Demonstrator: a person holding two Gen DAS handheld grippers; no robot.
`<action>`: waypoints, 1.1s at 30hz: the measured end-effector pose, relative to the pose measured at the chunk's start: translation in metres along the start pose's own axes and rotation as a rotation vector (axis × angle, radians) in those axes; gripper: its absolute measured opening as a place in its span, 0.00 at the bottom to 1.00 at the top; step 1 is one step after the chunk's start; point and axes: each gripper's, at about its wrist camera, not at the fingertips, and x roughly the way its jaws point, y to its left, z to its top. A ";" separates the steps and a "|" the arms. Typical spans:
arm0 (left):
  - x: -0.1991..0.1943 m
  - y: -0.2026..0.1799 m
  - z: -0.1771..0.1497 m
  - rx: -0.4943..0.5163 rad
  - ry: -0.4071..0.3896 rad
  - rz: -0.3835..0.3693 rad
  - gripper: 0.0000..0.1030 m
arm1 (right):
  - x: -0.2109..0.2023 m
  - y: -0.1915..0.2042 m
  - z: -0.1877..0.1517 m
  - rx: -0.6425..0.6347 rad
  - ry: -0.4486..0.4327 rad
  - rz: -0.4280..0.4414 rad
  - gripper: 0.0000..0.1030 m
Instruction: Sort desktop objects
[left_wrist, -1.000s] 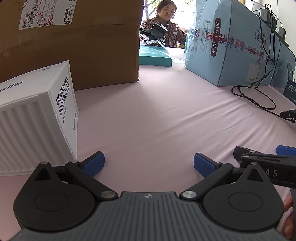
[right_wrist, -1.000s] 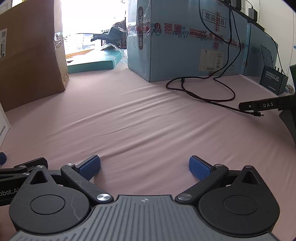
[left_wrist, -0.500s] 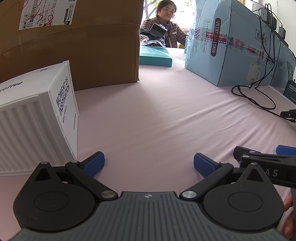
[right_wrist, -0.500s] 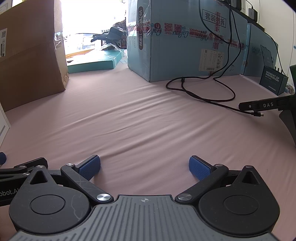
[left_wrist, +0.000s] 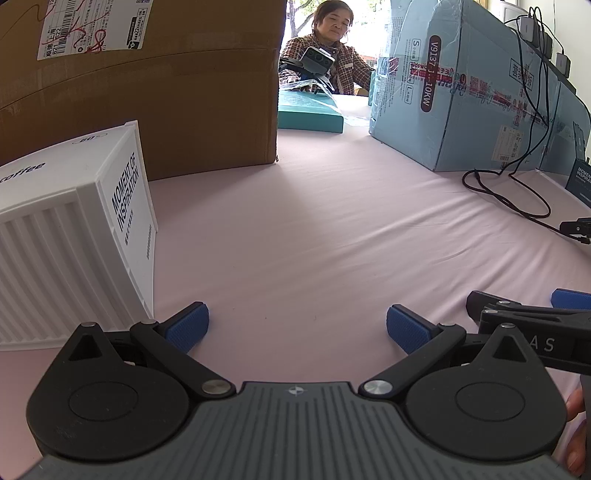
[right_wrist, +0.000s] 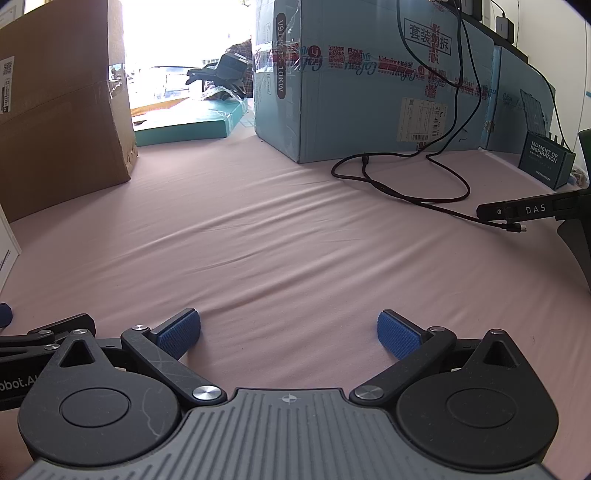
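White storage bin (left_wrist: 74, 236) marked "MOMENT OF INSPIRATION" sits on the table's (left_wrist: 314, 229) pink cloth, tipped so its ribbed side faces up, just left of the left tool (left_wrist: 297, 326); can't see inside it. A brown cardboard box (left_wrist: 166, 92) and a blue carton (right_wrist: 369, 81) stand behind. Both the left tool and the right tool (right_wrist: 288, 334) are spread wide, holding nothing.

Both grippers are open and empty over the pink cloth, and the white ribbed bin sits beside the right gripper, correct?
Not quite. The white ribbed bin sits beside the left gripper, as the left wrist view shows. Both grippers, including the right gripper, are open and empty over the pink cloth.
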 end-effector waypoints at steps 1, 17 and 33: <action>0.000 0.000 0.000 -0.003 -0.001 0.003 1.00 | 0.001 0.000 0.001 0.003 0.001 -0.004 1.00; 0.002 0.001 -0.003 -0.023 -0.005 0.027 1.00 | 0.001 0.001 0.001 0.007 0.000 -0.015 1.00; 0.002 0.000 0.000 -0.021 -0.004 0.027 1.00 | 0.001 0.001 0.001 0.009 -0.001 -0.014 1.00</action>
